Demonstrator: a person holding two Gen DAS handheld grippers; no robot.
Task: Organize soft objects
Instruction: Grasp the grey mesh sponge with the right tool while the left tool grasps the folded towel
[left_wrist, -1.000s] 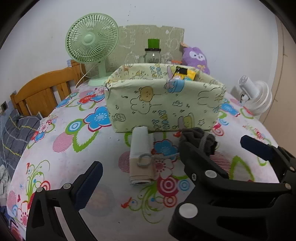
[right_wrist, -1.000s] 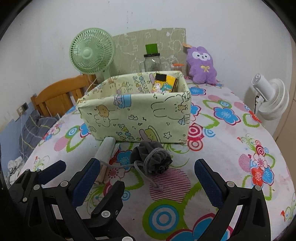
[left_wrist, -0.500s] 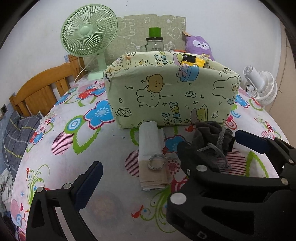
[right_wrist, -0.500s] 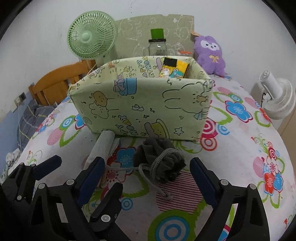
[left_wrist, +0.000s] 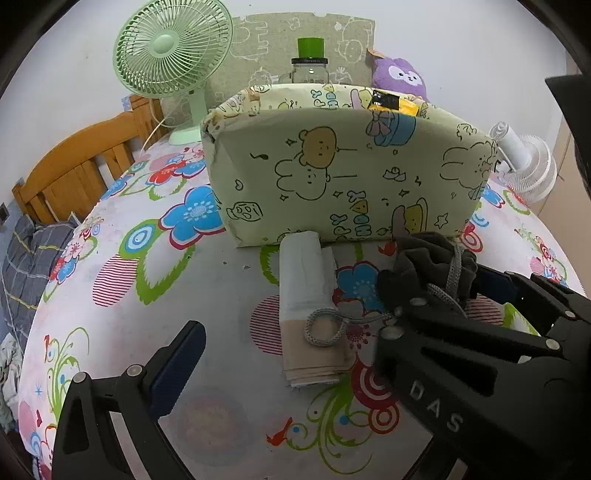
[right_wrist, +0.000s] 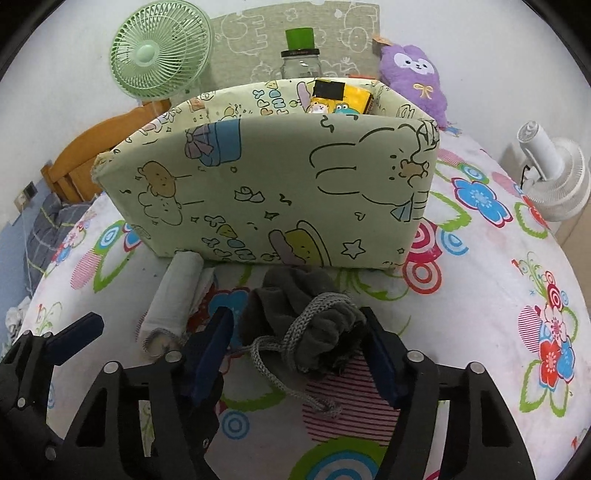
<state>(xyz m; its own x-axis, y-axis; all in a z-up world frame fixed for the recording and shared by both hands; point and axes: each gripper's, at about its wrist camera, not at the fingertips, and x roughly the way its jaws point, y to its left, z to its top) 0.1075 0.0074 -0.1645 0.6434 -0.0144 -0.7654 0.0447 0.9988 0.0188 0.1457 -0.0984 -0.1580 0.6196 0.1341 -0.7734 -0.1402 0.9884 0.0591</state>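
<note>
A crumpled dark grey drawstring pouch lies on the flower-print counter, just in front of a pale green cartoon-print fabric storage box. The right gripper is the nearer one: its jaws stand spread, one blue pad on each side of the pouch, close to the cloth but not visibly pressing it. The pouch sits squarely between them, its grey cord trailing toward the camera and off to the left. Beside it, to the left, a folded white and beige cloth lies with its long axis running toward the box. The left gripper hangs released over that cloth, holding nothing.
</note>
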